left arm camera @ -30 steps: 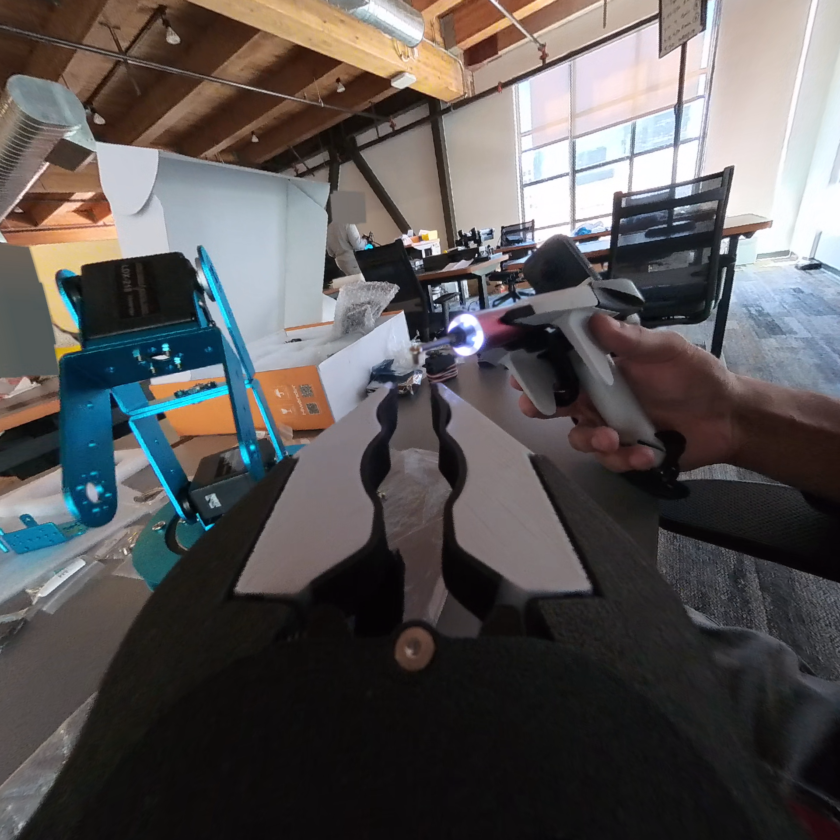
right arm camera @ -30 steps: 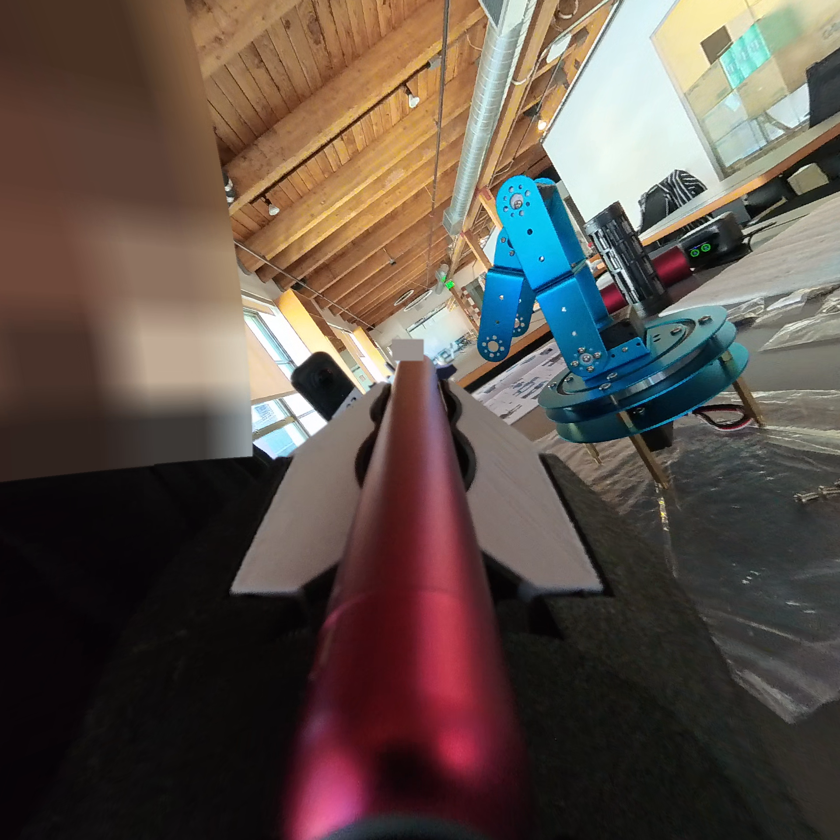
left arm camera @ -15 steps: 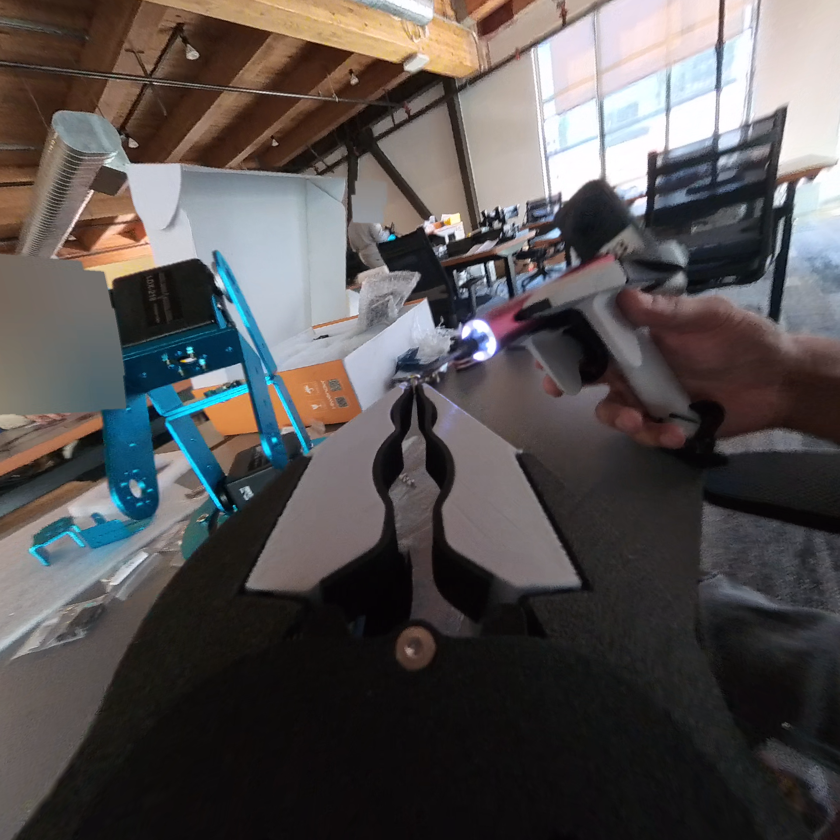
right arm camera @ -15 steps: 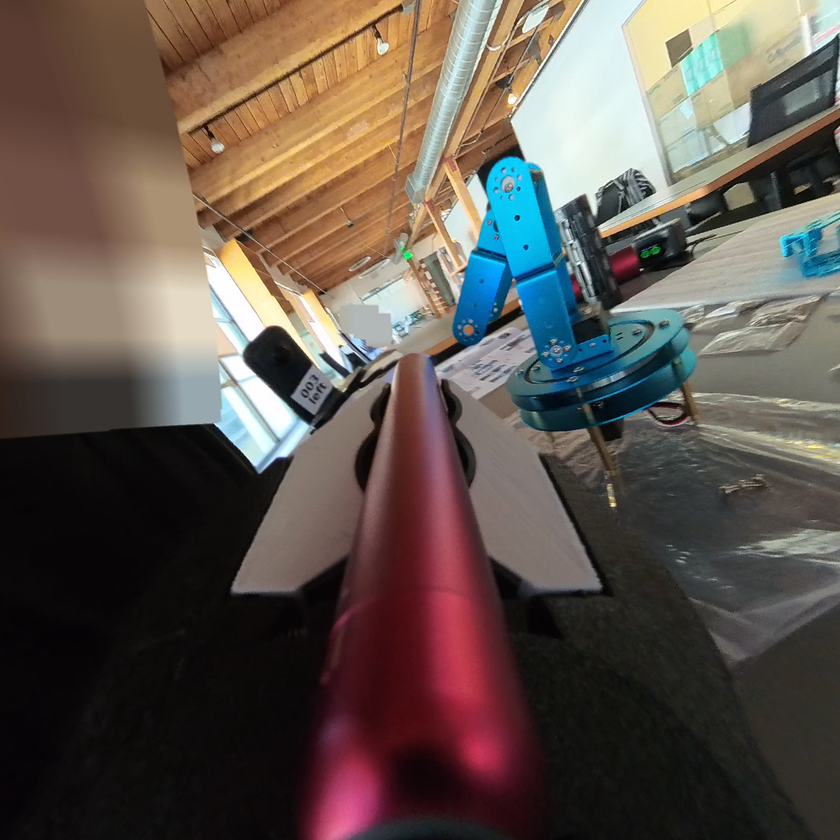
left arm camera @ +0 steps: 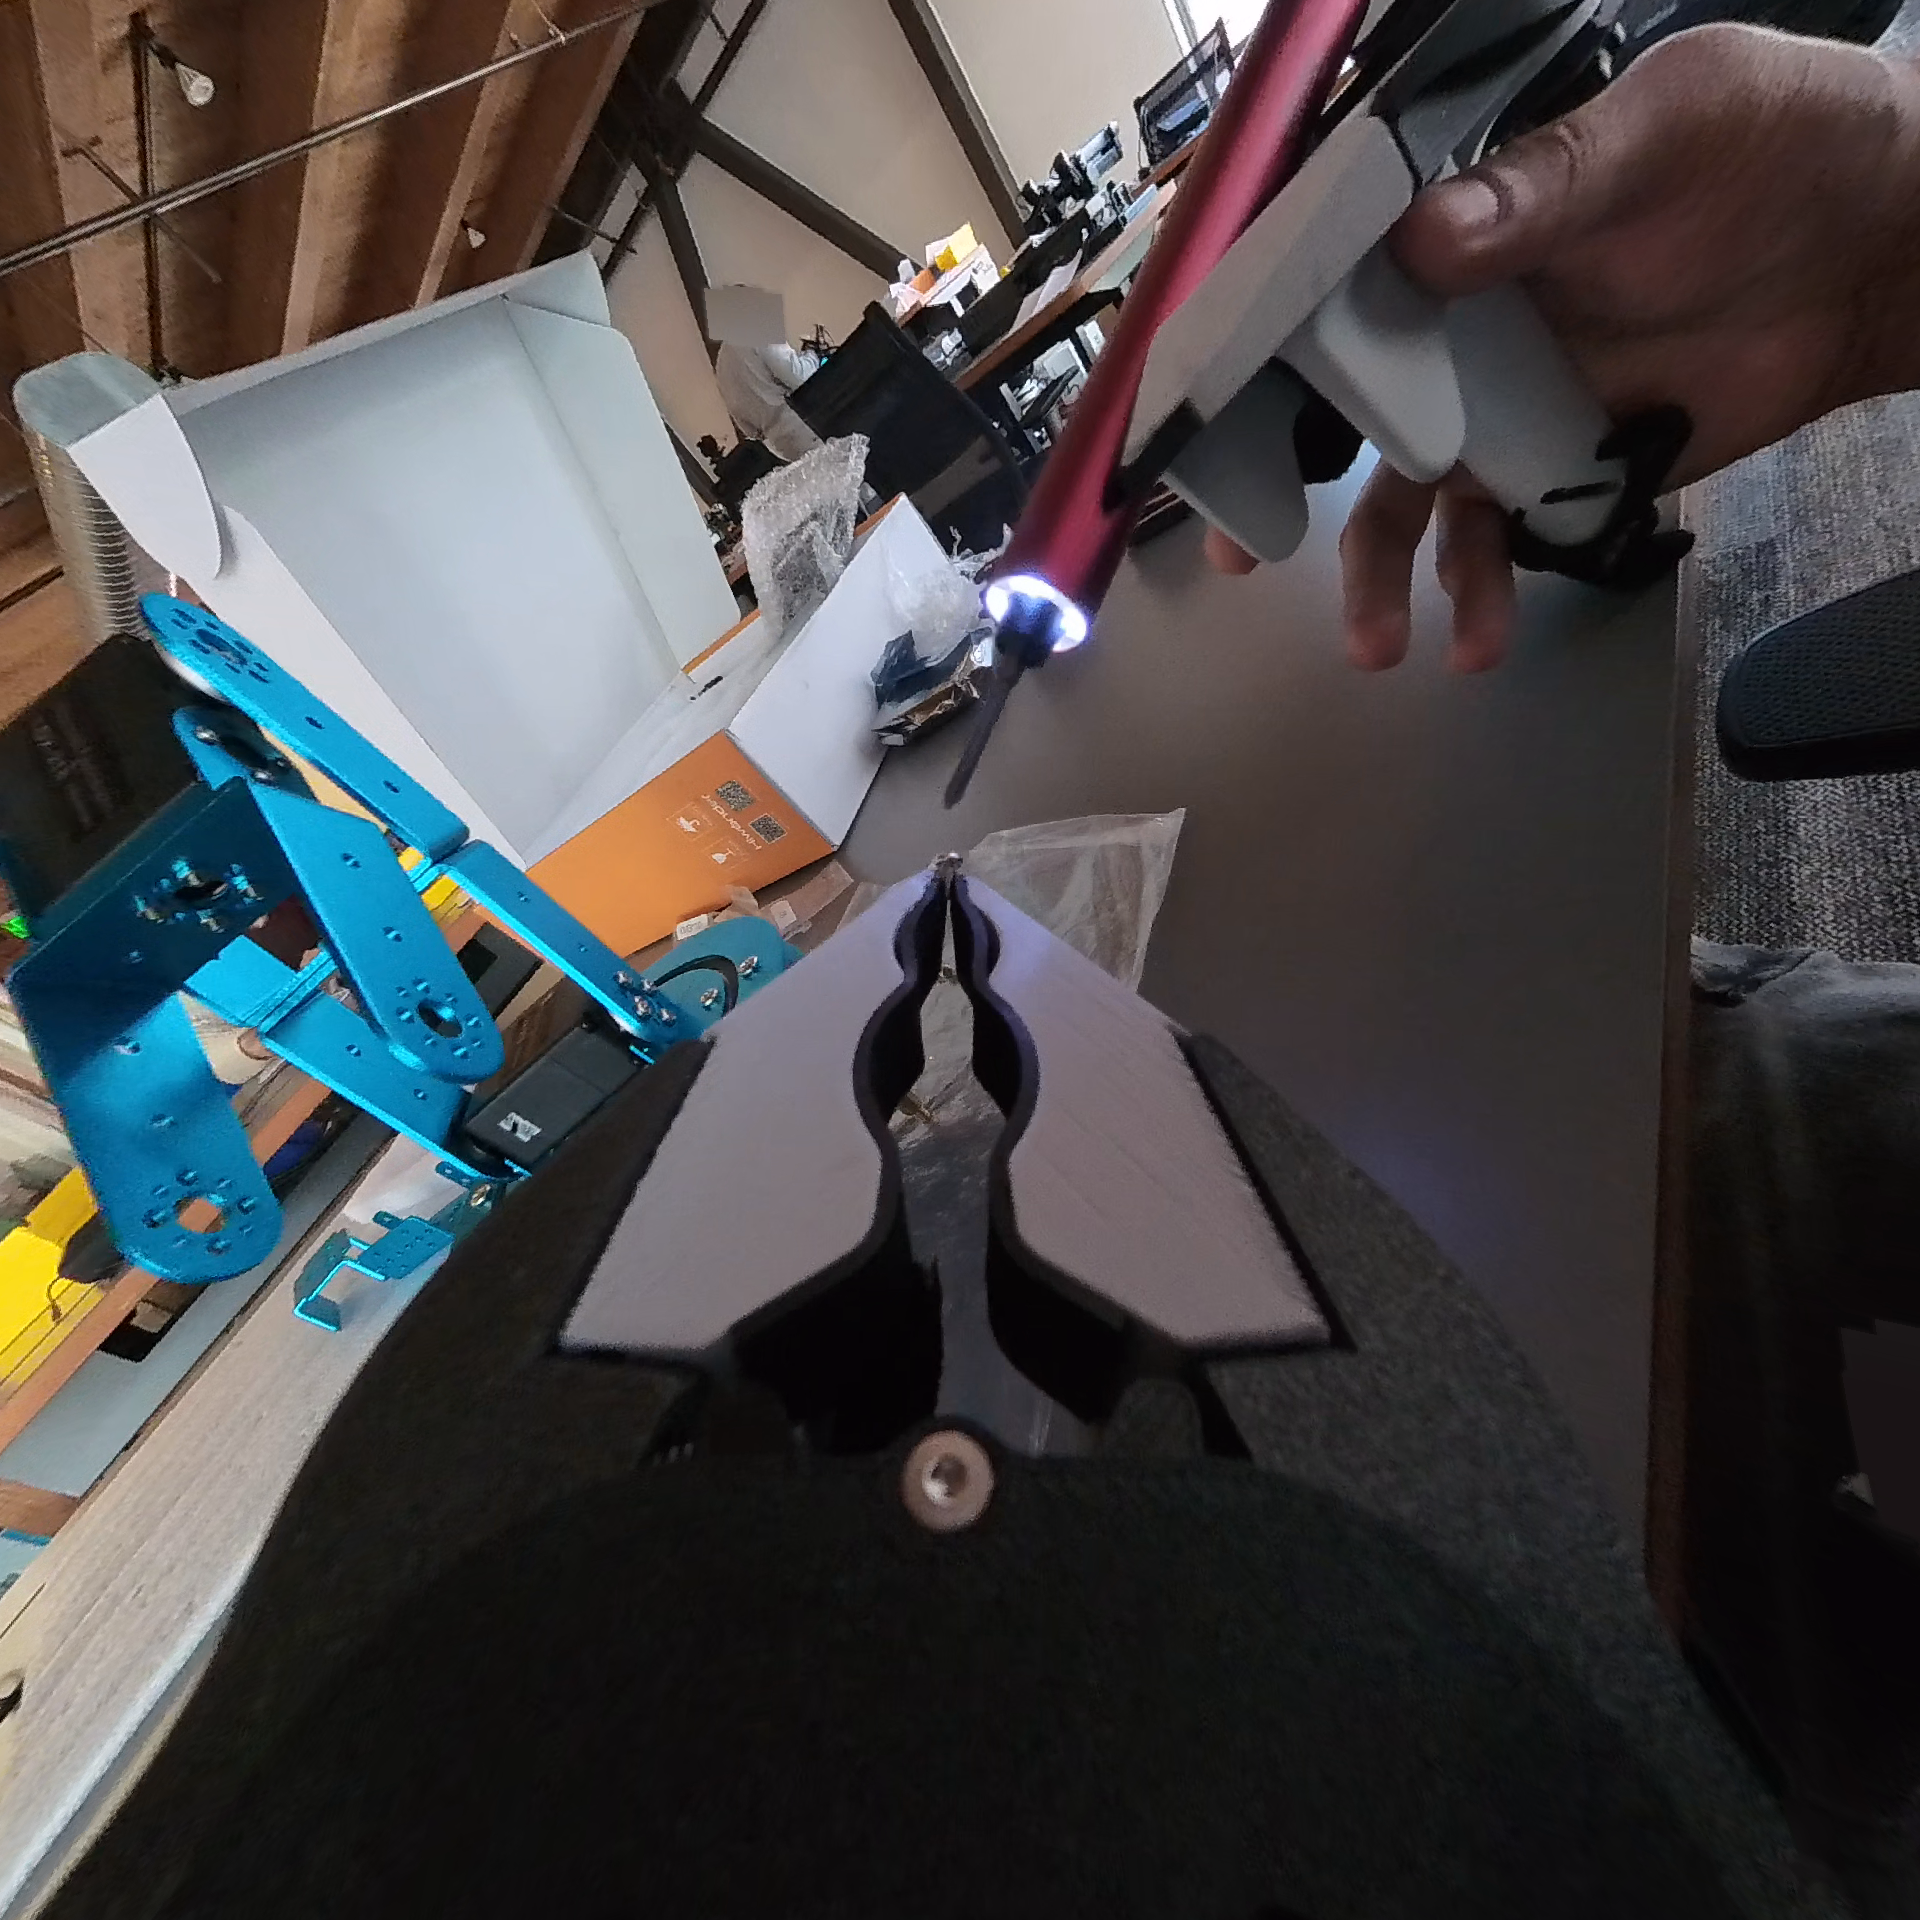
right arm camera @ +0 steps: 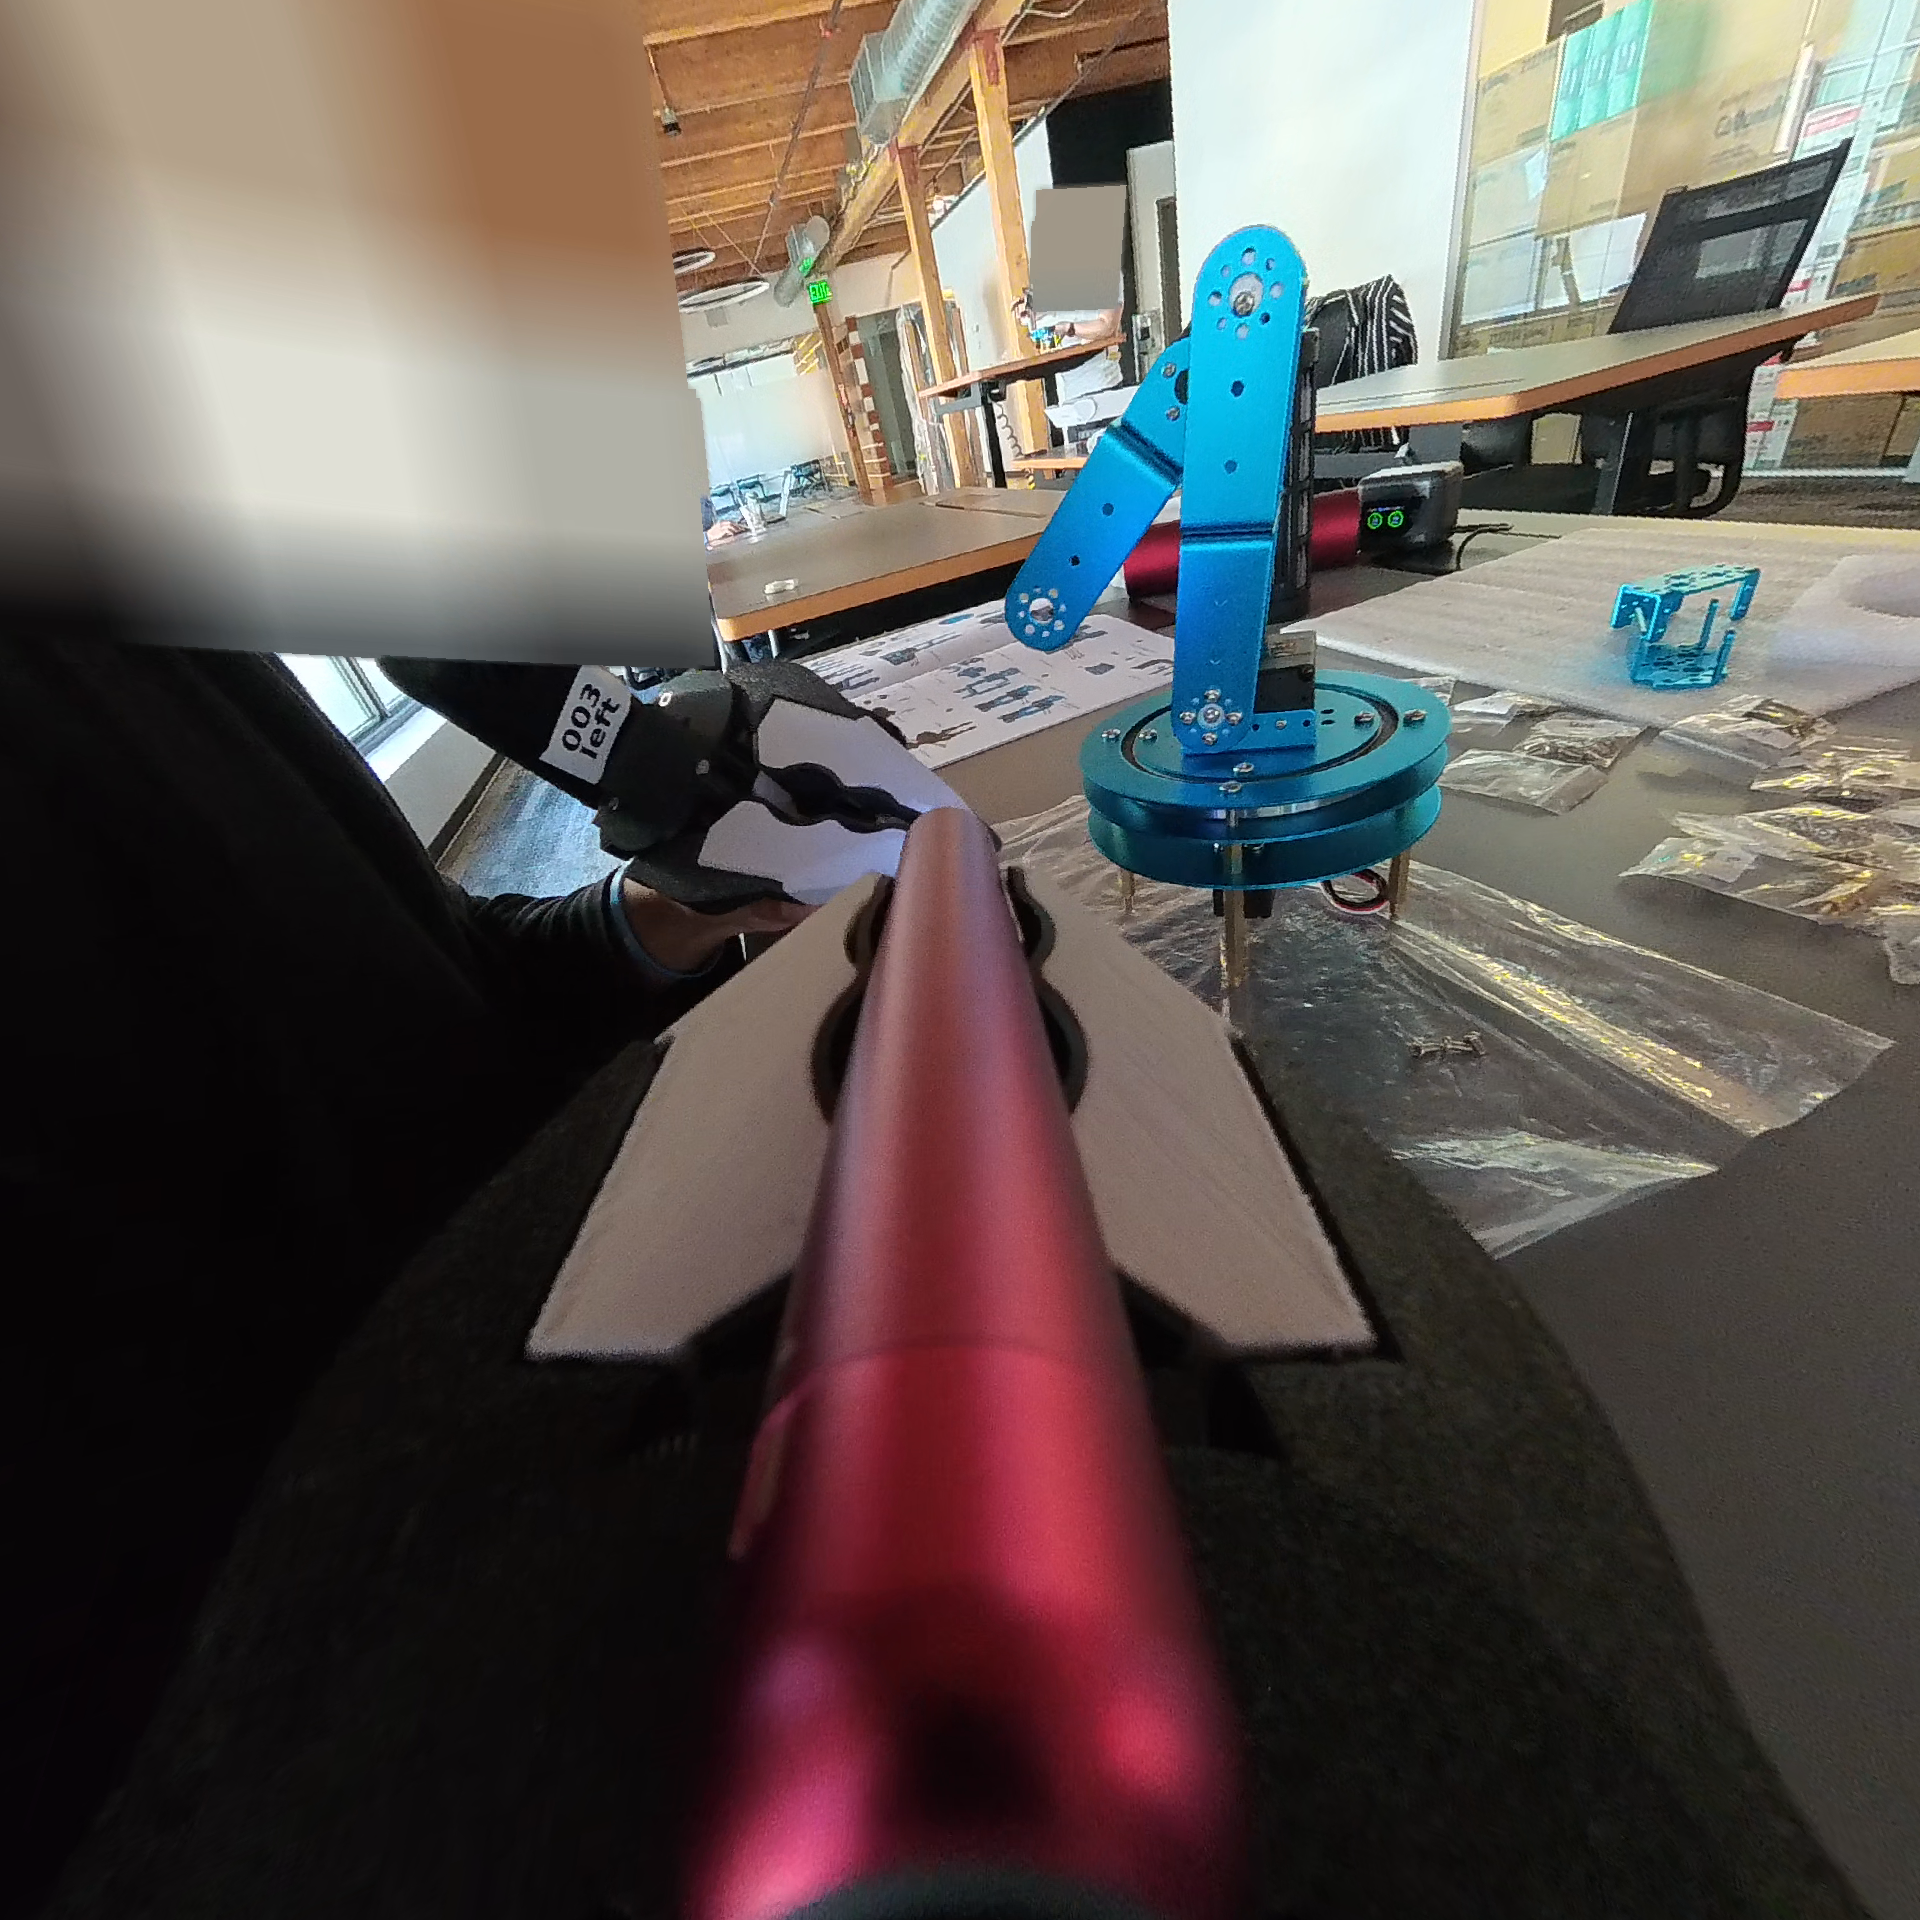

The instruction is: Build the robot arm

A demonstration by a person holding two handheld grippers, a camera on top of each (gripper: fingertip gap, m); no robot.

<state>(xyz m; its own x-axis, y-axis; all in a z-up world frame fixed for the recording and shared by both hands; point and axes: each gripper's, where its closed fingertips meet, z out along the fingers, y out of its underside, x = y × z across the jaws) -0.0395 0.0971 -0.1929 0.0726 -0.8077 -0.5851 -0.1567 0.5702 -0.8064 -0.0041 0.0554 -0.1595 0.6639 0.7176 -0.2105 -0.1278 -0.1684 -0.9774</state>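
Left gripper (left arm camera: 948,883) fingertips closed from gapped to pinching a tiny metal screw (left arm camera: 945,860); lit red metal electric screwdriver (left arm camera: 1122,343) swung from level to steeply downward above it.

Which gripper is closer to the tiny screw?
Left. The left gripper pinches the tiny screw at its fingers' tips. The right gripper holds the red screwdriver above it, apart.

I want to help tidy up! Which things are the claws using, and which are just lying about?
In use: left claw pinching a small screw; right claw gripping the red screwdriver.
Lying about: blue robot arm, open box, parts bags, blue bracket.
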